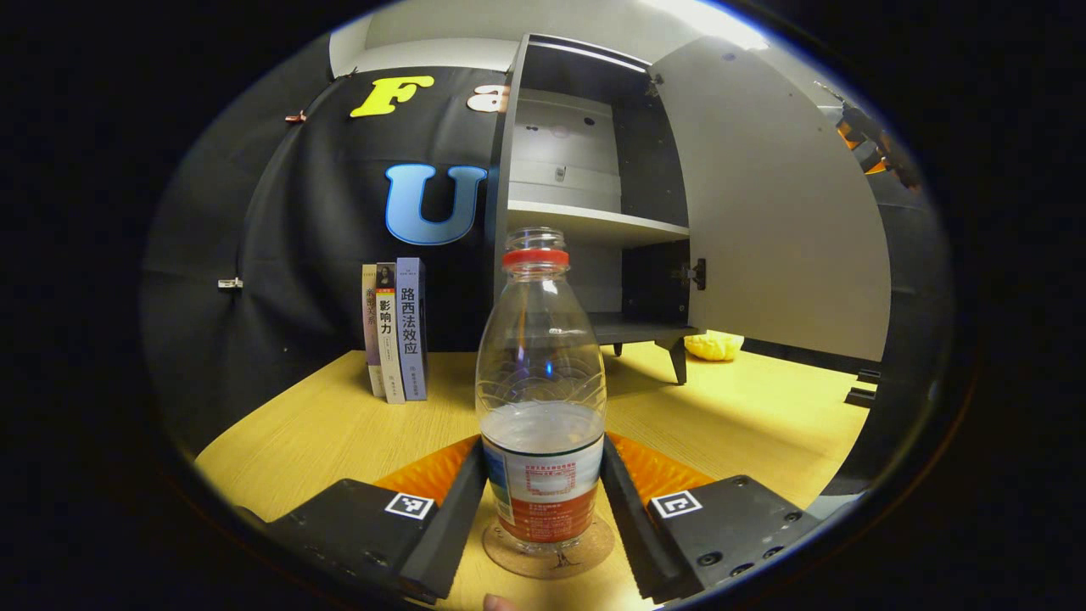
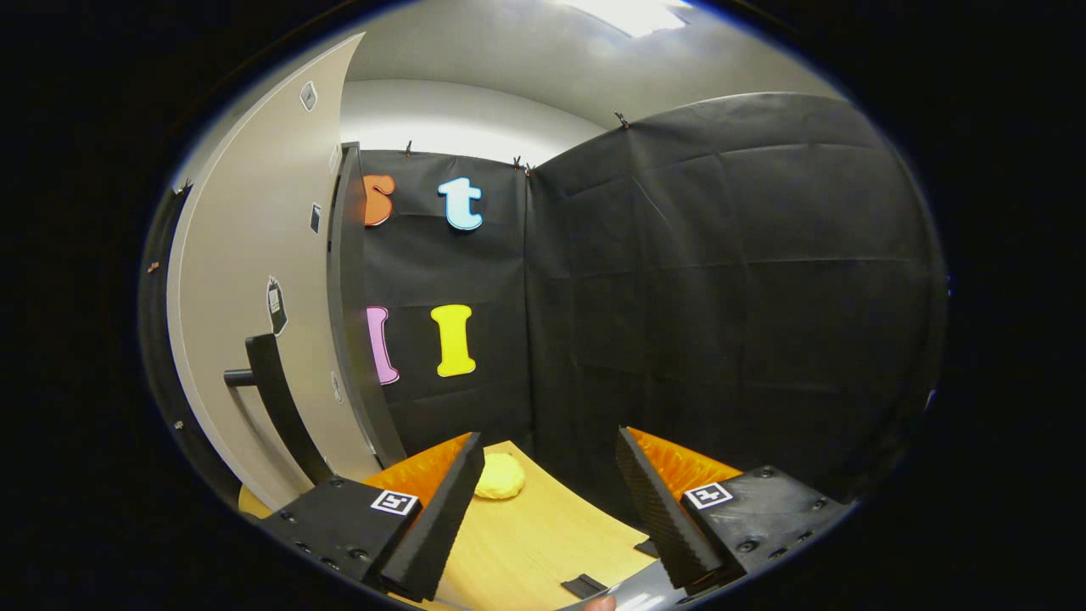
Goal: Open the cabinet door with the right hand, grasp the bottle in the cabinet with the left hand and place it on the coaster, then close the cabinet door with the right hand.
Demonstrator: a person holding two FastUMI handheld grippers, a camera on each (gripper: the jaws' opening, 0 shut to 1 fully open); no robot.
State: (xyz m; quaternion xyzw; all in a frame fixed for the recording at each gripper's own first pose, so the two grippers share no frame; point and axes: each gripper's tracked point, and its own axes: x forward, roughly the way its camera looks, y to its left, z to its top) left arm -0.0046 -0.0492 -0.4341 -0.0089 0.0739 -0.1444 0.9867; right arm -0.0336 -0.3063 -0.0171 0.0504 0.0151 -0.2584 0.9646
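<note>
- Left gripper (image 1: 543,501) clamped on bottle (image 1: 540,399), a finger pressed to each side of the label.
- Bottle upright on round cork coaster (image 1: 548,550) on wooden table (image 1: 339,424); clear plastic, red neck ring, no cap seen, water roughly to label height.
- Label white and red with small print, too small to read.
- Behind and to the left, three books (image 1: 395,333) upright, spines touching, near the black wall; Chinese spine titles legible: 影响力 and 路西法效应.
- Farther back, cabinet (image 1: 585,195) on short legs, door (image 1: 768,204) swung wide to the right, shelf inside bare.
- Yellow lump (image 1: 714,344) on table under the door edge.
- Right gripper (image 2: 550,509) with fingers apart, nothing between them, above the table edge.
- Ahead of it, same yellow lump (image 2: 499,476); door (image 2: 254,297) with dark handle (image 2: 276,399) on the left, black cloth wall behind.
</note>
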